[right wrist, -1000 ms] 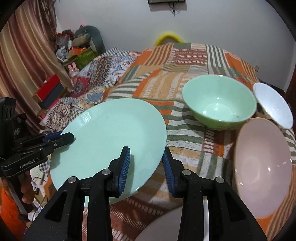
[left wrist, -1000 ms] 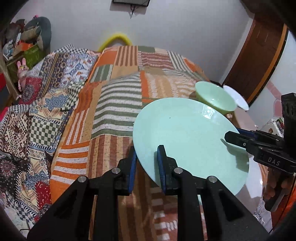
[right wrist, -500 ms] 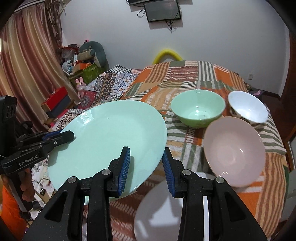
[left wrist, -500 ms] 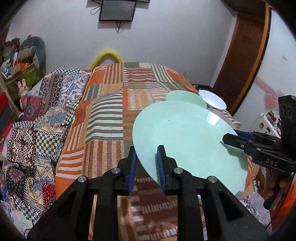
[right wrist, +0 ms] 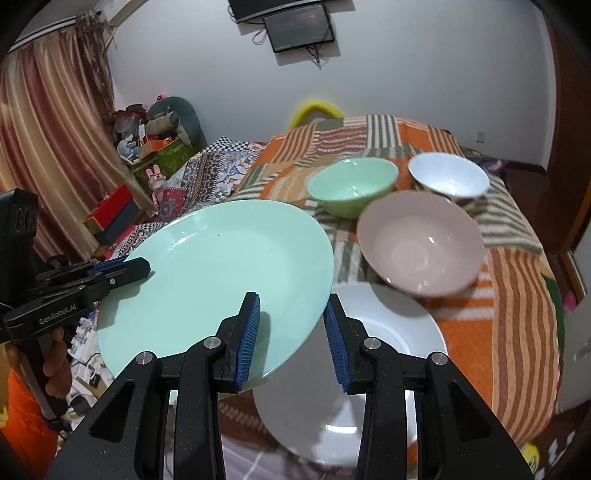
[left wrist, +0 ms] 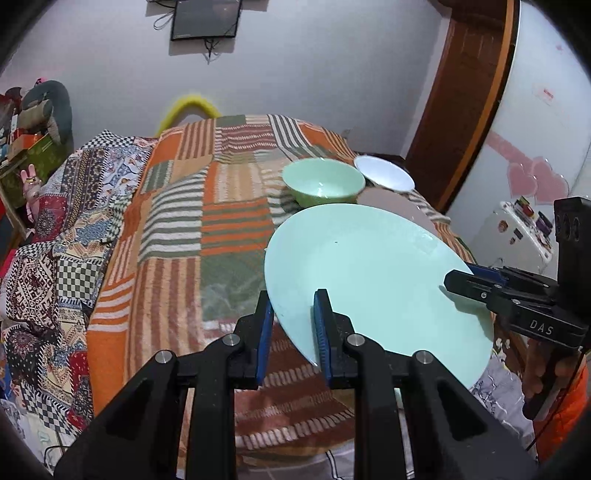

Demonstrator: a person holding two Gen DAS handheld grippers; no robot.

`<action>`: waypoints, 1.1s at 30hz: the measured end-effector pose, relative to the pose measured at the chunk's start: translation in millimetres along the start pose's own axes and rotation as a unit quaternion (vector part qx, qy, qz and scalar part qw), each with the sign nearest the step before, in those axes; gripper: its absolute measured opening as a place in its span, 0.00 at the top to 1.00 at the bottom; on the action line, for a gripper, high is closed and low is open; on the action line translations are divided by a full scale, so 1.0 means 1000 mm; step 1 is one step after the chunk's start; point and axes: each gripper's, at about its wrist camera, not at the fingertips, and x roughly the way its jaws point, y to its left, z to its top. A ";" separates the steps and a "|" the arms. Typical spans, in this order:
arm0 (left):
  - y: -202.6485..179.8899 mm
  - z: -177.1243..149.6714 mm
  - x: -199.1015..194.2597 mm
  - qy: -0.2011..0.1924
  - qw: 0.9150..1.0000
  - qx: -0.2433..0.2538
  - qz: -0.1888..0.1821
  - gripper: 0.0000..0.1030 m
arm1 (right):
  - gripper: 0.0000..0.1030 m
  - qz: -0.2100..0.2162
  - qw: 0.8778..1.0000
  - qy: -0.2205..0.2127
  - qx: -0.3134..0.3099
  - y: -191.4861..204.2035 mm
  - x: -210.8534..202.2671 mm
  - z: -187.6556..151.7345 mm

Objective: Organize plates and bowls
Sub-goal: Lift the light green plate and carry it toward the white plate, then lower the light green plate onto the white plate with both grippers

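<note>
A patchwork bedspread (left wrist: 207, 229) covers the bed; a dark screen (right wrist: 301, 31) hangs on the wall.

A home bedroom: a bed (left wrist: 207, 236) under a striped orange patchwork blanket (right wrist: 517, 295) fills the middle, a wall screen (right wrist: 299, 31) hangs at 12 o'clock, striped curtains (right wrist: 48, 140) at 9 o'clock, plush toys (right wrist: 166, 118) and boxes heaped at 10 o'clock, a wooden door (left wrist: 469, 96) at 2 o'clock
</note>
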 end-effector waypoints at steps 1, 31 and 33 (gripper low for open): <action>-0.003 -0.002 0.002 0.005 1.000 0.002 -0.001 0.80 | 0.68 0.000 1.000 0.001 0.004 -0.002 -0.002 -0.003; -0.058 -0.034 0.100 0.122 0.991 0.028 -0.037 0.80 | 0.68 -0.045 0.993 0.059 0.095 -0.071 0.005 -0.066; -0.059 -0.034 0.104 0.126 0.991 0.030 -0.037 0.80 | 0.68 -0.045 0.992 0.060 0.098 -0.074 0.005 -0.067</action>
